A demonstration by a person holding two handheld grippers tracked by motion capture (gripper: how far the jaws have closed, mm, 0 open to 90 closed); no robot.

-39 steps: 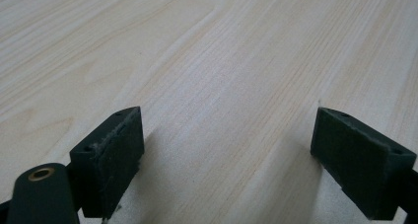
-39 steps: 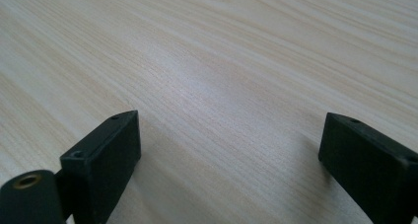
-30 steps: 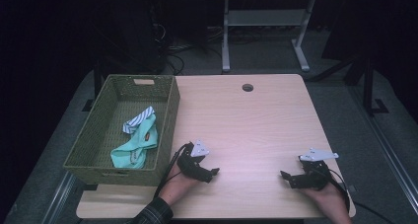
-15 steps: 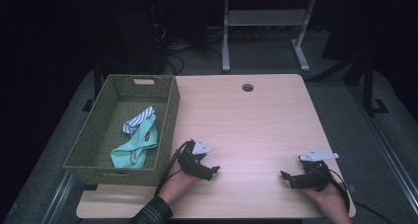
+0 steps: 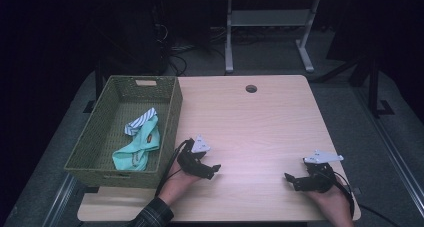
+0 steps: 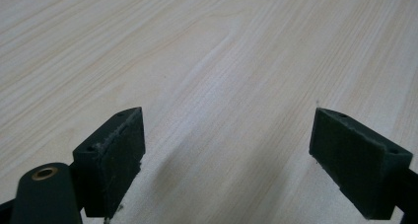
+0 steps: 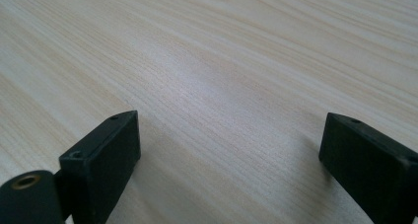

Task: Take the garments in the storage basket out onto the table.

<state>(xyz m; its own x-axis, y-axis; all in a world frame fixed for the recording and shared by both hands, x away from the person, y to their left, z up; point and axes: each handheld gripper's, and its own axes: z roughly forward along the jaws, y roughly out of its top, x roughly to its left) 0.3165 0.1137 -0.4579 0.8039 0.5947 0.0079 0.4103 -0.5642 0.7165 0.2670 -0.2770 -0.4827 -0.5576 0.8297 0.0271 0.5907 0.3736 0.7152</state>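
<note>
My left gripper (image 5: 212, 170) rests low over the wooden table (image 5: 250, 132), just right of a green woven basket (image 5: 169, 118). Its jaws stand wide apart in the left gripper view (image 6: 229, 155), with bare wood between them. My right gripper (image 5: 291, 181) sits near the table's front right corner, pointing left. It is open too (image 7: 229, 160), holding nothing. Inside the basket lie a teal cloth (image 5: 140, 148) and a striped white-and-blue cloth (image 5: 141, 121).
A round cable hole (image 5: 251, 88) marks the table's far edge. Beyond the table stands a white metal frame (image 5: 270, 24) on a dark floor with cables. The basket overhangs the table's left side.
</note>
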